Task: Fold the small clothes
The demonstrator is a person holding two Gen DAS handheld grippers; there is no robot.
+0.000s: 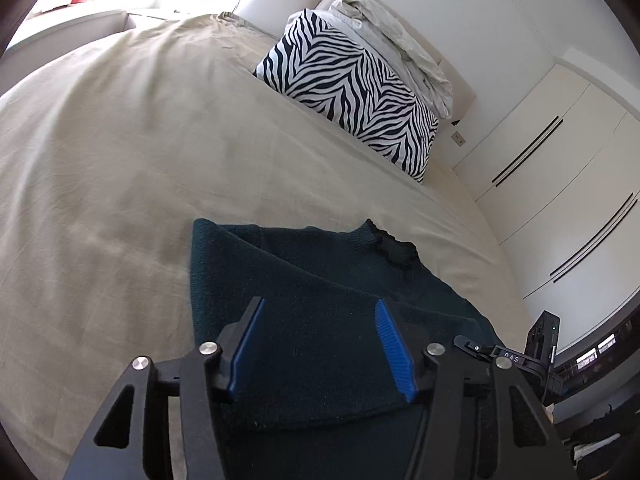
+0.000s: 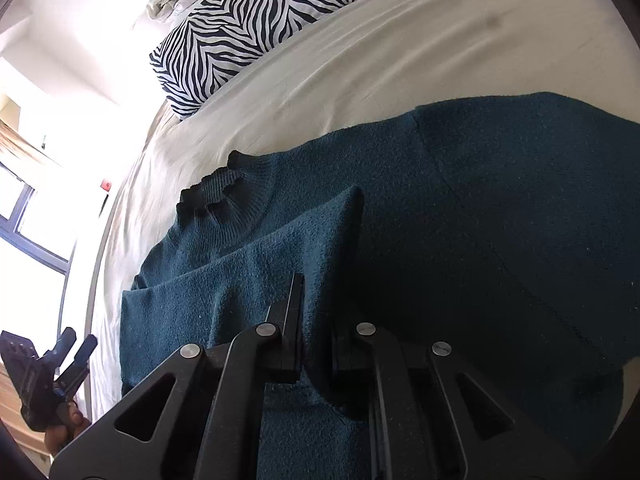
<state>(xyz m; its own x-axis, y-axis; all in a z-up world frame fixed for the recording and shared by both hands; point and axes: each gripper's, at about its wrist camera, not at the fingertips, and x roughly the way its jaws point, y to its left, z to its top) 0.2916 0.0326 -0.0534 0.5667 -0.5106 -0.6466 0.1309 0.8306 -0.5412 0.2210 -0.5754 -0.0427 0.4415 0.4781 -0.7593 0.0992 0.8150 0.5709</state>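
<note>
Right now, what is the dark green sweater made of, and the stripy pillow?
The sweater looks like a soft knit, maybe wool or acrylic: its surface is fuzzy and matte, and the collar shows ribbed stitches. The zebra pillow seems to have a smooth woven cloth cover, likely cotton, with a flat printed pattern and no shine. I cannot tell the exact fibres.

The left tongs (image 1: 320,316) are seen angled downward, blue-padded fingers (image 1: 390,344) parted, nothing pressed between them. The right tongs (image 2: 316,300) are seen angled downward and closed. A hand (image 2: 60,428) is seen gripping the left tongs' handle.
</note>
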